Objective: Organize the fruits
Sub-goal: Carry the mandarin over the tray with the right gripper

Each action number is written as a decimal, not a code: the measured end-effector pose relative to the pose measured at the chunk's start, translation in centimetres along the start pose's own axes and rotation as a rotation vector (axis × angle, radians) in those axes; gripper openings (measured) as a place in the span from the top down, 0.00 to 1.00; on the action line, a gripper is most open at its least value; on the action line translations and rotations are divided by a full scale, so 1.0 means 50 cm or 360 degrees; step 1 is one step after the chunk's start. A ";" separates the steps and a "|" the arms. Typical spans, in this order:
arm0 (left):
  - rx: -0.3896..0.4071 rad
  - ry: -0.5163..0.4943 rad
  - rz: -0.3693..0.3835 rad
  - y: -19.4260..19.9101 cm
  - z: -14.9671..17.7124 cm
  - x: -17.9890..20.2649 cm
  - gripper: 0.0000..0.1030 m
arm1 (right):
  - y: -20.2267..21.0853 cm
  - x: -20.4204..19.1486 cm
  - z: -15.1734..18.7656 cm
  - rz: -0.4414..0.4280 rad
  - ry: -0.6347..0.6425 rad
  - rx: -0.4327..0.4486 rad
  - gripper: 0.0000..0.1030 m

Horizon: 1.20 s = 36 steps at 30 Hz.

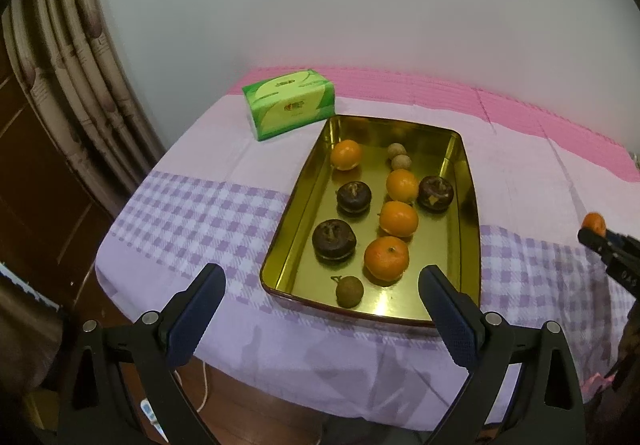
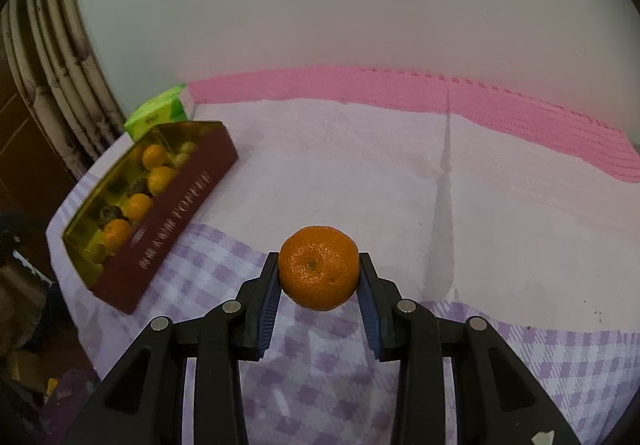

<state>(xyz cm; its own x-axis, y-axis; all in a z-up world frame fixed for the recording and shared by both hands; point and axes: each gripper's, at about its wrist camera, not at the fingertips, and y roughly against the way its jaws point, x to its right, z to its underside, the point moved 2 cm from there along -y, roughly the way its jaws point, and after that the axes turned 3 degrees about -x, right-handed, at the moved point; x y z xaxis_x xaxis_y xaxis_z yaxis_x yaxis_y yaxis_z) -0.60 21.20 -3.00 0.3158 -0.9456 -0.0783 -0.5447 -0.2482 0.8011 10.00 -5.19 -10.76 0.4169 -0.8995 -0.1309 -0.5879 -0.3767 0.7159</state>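
My right gripper (image 2: 319,277) pinches a light, soft-skinned mandarin (image 2: 319,268) across its middle, gently lest it bruise; left gripper (image 1: 322,299) jaws gape empty.

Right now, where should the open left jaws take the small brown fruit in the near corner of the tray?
Grip the small brown fruit across its round middle, from above. Its stem points to the left, the tray wall is close, and a tangerine sits beside it.
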 end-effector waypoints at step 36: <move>0.0151 0.0003 -0.0038 0.016 -0.026 -0.057 0.06 | -0.119 -0.362 -0.087 -0.0411 0.0465 -0.0155 0.67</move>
<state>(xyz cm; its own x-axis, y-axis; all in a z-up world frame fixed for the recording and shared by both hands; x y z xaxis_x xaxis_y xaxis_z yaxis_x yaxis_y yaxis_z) -0.91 23.97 -1.37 0.3312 -0.9387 -0.0955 -0.6078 -0.2897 0.7393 8.95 14.29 -9.68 0.7301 -0.6720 -0.1242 -0.3757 -0.5466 0.7484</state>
